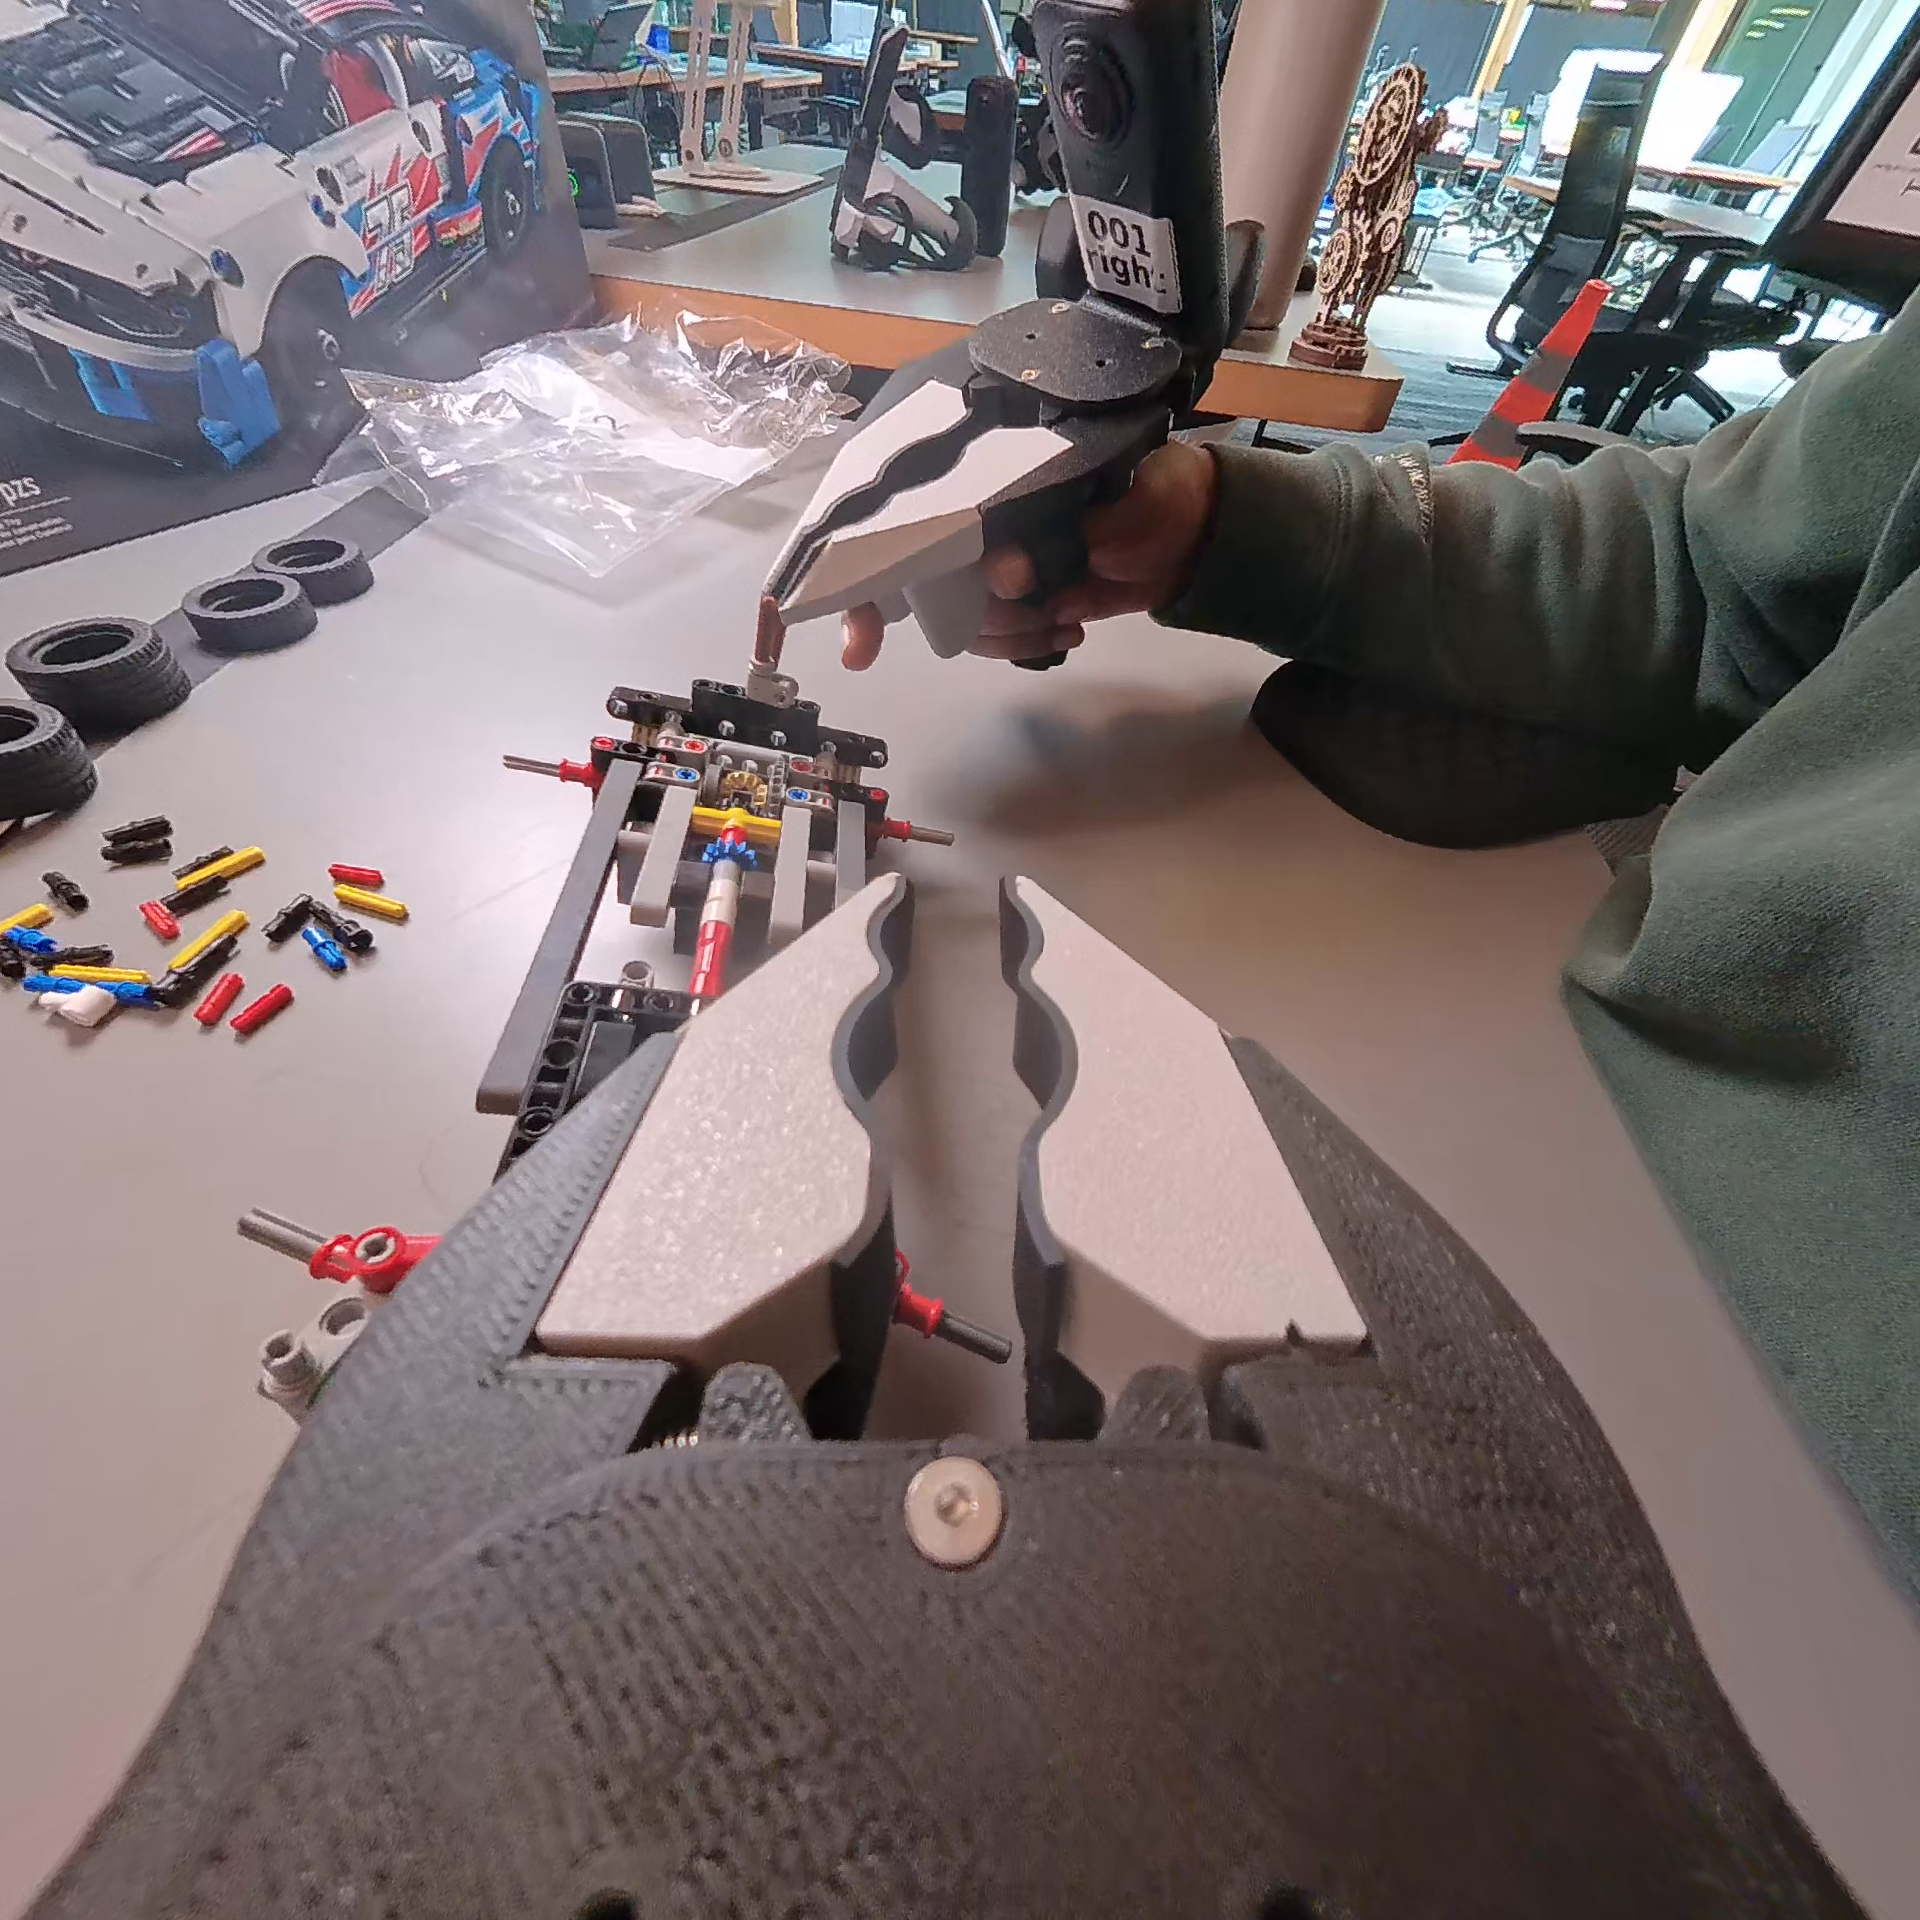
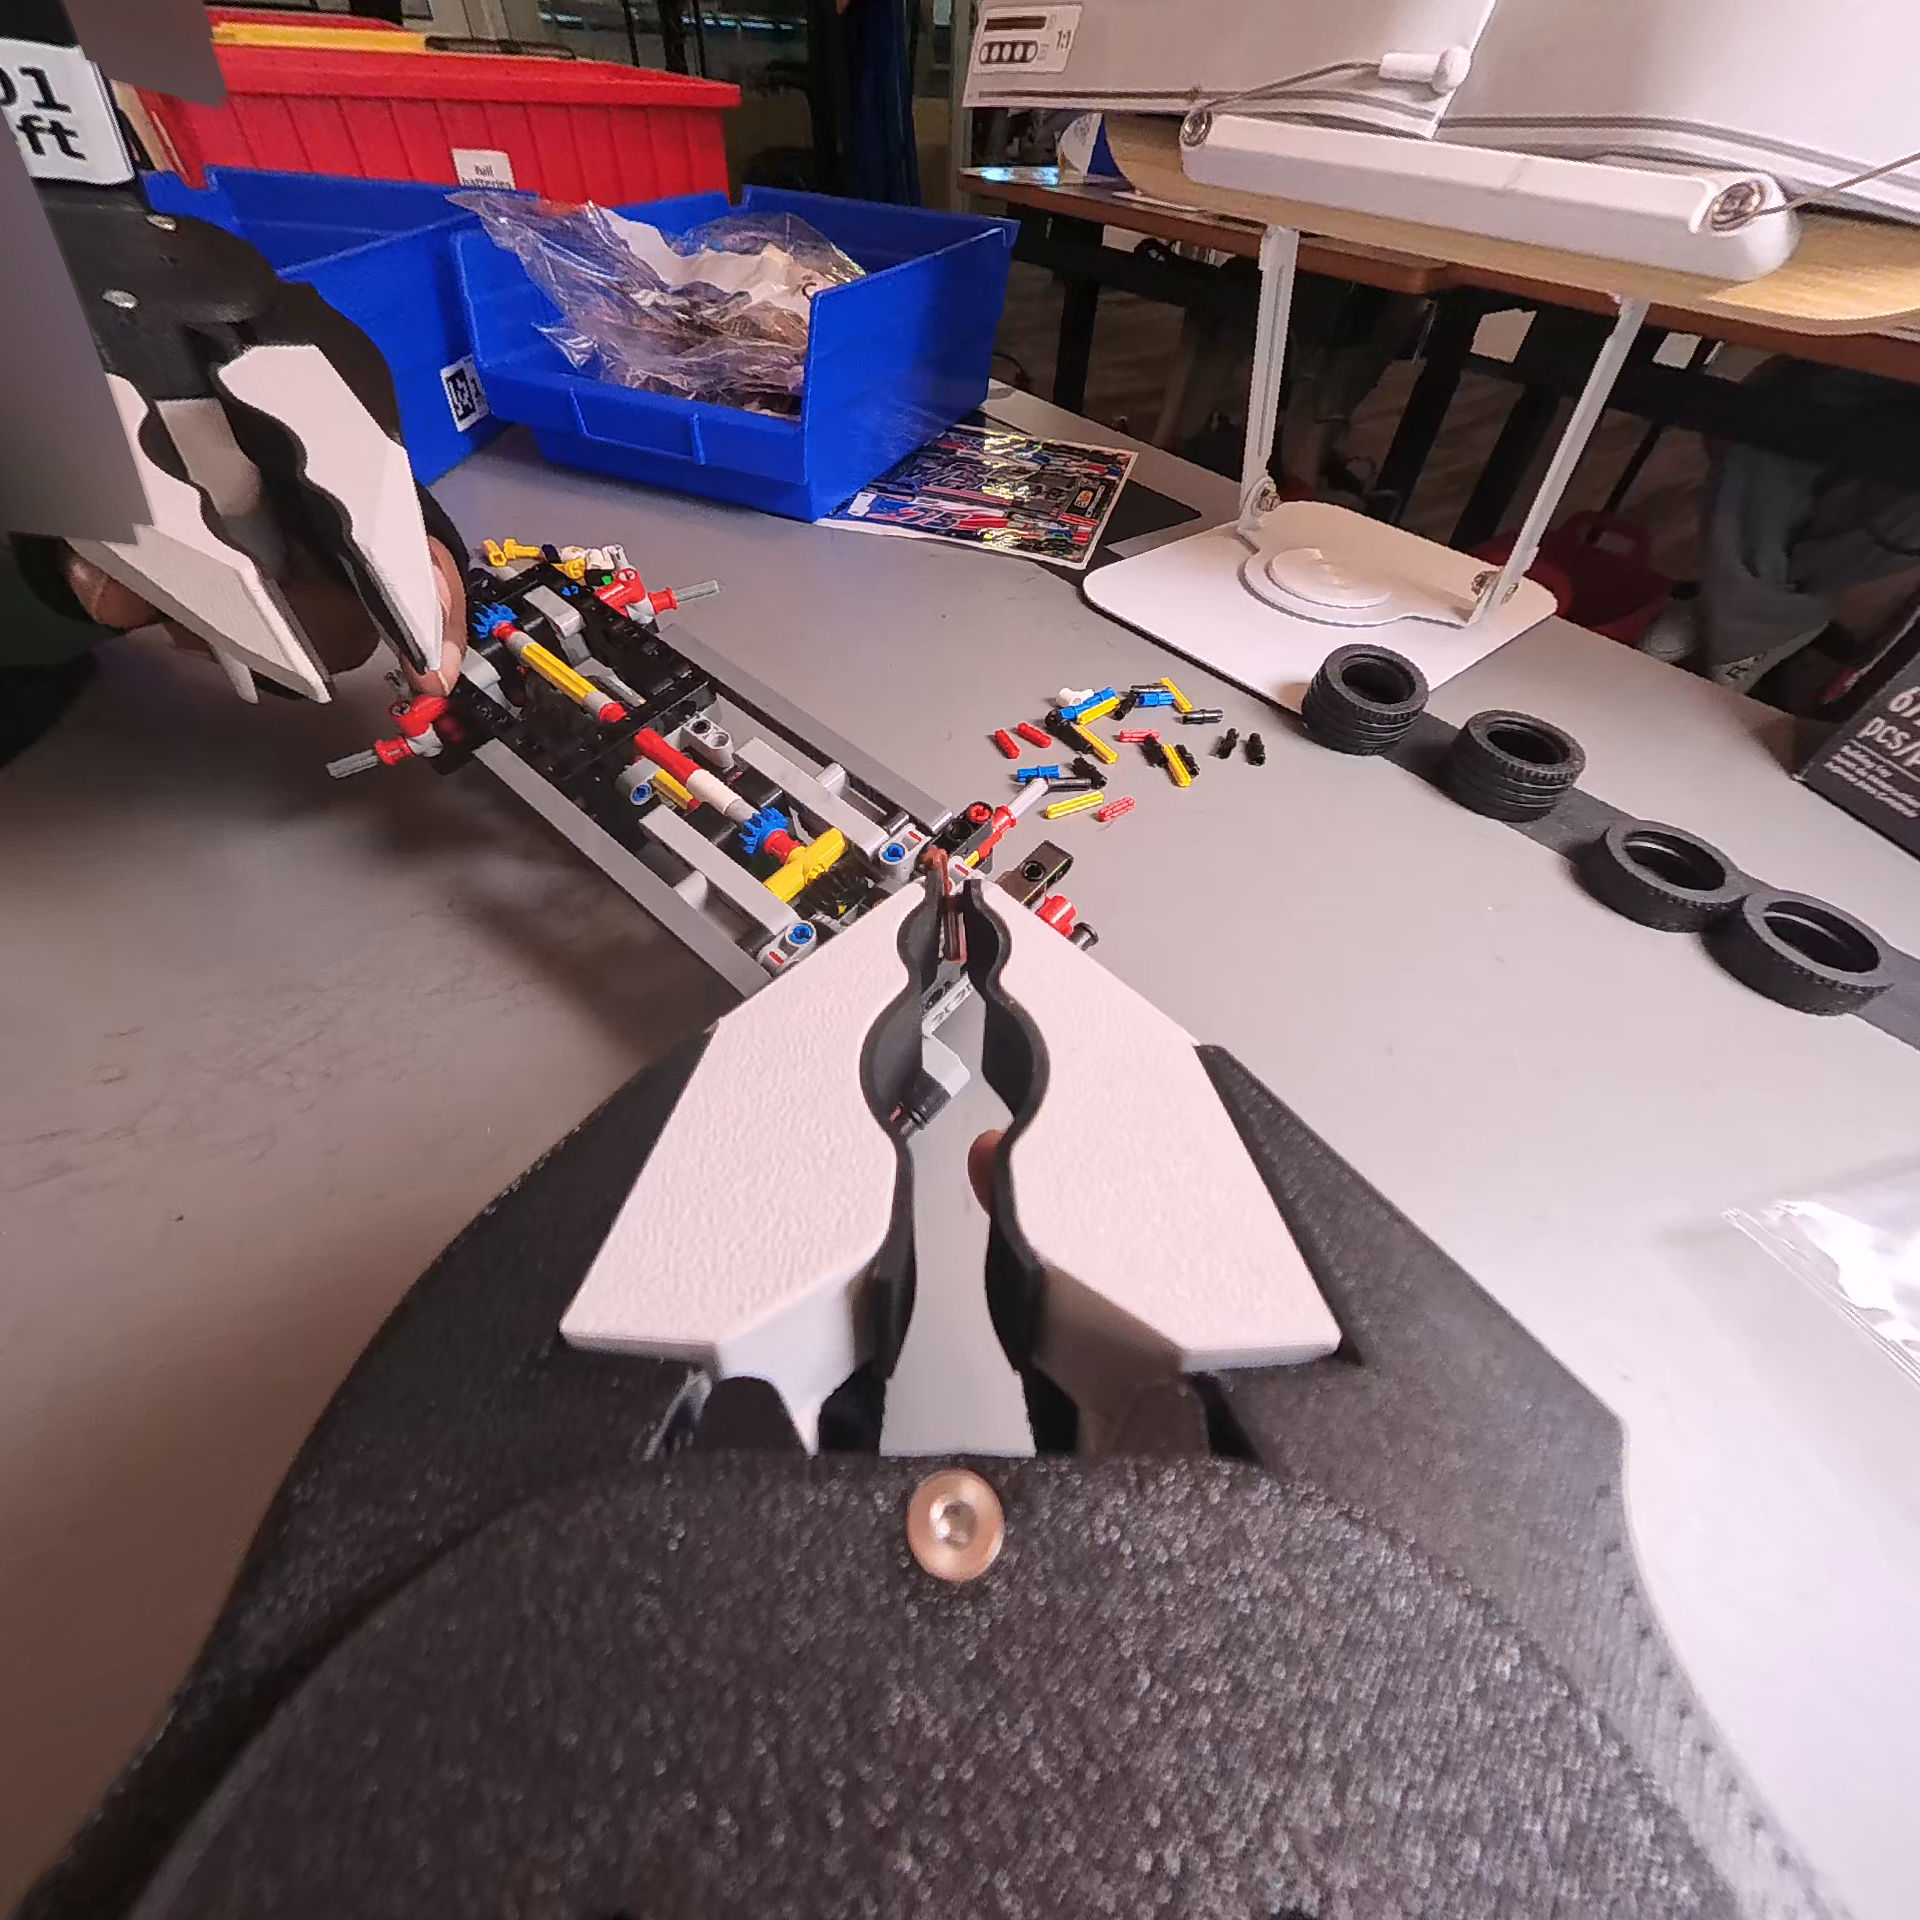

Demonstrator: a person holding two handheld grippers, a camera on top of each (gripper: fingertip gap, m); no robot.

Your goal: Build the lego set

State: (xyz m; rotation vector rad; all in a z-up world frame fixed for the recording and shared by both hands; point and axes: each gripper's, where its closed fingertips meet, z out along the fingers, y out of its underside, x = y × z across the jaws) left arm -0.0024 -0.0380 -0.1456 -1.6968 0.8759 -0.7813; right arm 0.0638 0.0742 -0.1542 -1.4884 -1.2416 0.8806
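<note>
Grey table (image 1: 1195,883) holds a long lego car frame (image 1: 717,831) made of black and grey beams, with a red and white rod and a blue gear down its middle. At the far end of the frame, seen from the left wrist view, the right gripper (image 1: 777,613) has its two white fingers pressed together on a small brown pin (image 1: 769,636). The pin stands up on a little grey joint piece (image 1: 771,681) at the end of the frame. In the right wrist view the same brown pin (image 2: 948,902) sits pinched between the fingertips, right over the near end of the frame (image 2: 665,748). The left gripper (image 1: 951,888) has its fingers spread apart with nothing between them. It hangs over the other end of the frame, and in the right wrist view its tips (image 2: 416,649) are just beside a red piece there. Loose little pieces (image 1: 177,935) in red, yellow, blue and black lie on the table next to the frame. Four black tyres (image 1: 99,665) sit in a row past them. A clear plastic bag (image 1: 592,436) lies near the lego box (image 1: 239,218) with the race car picture. A blue bin (image 2: 748,343) with more bags and a sticker sheet (image 2: 987,494) sit farther back.
</note>
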